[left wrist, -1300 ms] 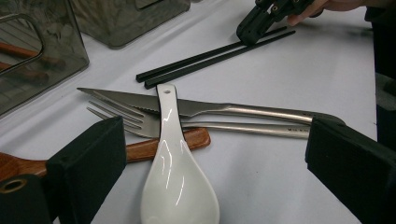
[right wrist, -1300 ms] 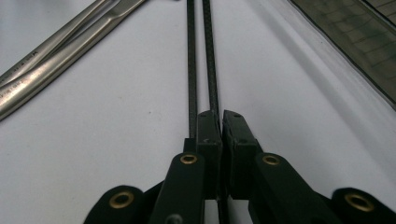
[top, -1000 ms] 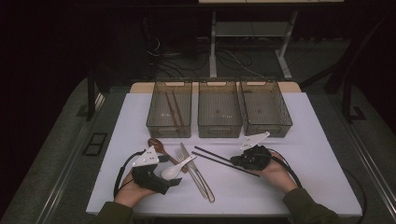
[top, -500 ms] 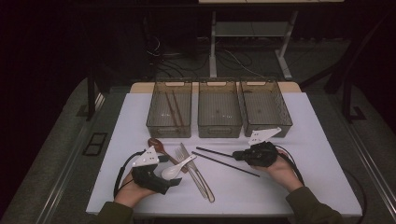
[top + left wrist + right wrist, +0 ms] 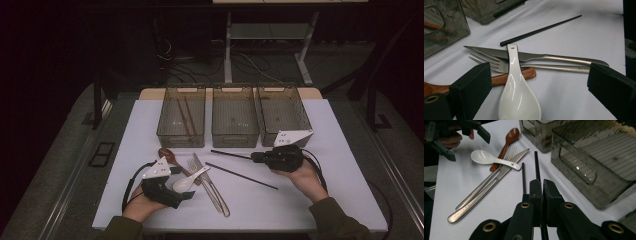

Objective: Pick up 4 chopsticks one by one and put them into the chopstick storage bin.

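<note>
A: Sorting cutlery, early stage: the right gripper [image 5: 256,157] is clenched on 1 black chopstick [image 5: 231,154], held above the table [image 5: 340,200] with its tip pointing toward 9 o'clock in the high view.

B: And its partner?

A: The second chopstick [image 5: 241,175] lies loose on the table, just below the held one, running toward 4 o'clock. Of the 3 bins, the left bin [image 5: 165,131] already holds 2 brown chopsticks [image 5: 186,119]. The middle bin [image 5: 235,137] and the right bin [image 5: 300,127] look empty.

B: What is left?

A: Most of it, by my judgement. The white spoon [image 5: 517,92], the wooden spoon [image 5: 506,78], the fork [image 5: 541,67] and the knife [image 5: 536,56] sit in a pile at 7 o'clock on the table, the white spoon's handle crossing the fork and knife.

B: The left gripper [image 5: 186,190]?

A: Released, jaws wide to either side of the white spoon's bowl, not touching it.

B: Any writing?

A: A small stamped mark shows near the fork handle's end in the left gripper view, too small to read. No labels visible on the bins.
</note>
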Tool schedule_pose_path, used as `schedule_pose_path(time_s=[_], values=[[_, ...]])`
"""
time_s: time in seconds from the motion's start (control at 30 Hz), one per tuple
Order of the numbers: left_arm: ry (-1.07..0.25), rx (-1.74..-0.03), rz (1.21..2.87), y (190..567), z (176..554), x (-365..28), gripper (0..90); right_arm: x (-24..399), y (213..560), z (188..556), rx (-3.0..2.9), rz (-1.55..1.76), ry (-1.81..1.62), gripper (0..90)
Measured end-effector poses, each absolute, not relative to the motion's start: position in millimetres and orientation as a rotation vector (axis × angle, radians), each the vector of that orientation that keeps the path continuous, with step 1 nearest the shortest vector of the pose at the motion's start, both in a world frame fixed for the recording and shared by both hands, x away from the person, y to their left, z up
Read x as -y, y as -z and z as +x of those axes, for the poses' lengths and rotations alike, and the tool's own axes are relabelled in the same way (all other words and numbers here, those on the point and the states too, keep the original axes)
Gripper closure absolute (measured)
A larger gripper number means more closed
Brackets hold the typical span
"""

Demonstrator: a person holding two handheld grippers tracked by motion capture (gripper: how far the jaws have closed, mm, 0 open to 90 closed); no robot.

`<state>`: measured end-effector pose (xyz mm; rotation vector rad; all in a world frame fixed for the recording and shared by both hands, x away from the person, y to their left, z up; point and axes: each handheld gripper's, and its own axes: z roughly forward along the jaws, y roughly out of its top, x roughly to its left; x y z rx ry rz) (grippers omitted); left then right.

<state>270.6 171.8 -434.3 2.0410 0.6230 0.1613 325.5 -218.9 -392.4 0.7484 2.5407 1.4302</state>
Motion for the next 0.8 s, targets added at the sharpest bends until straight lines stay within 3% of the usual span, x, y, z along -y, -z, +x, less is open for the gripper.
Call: schedule_pose_path(time_s=[0.8], values=[[-0.136,-0.646,2.043,436.5,271.7,-169.5,0.0,205.1,364.0,340.4,-2.451,0.786,-1.487,86.5]])
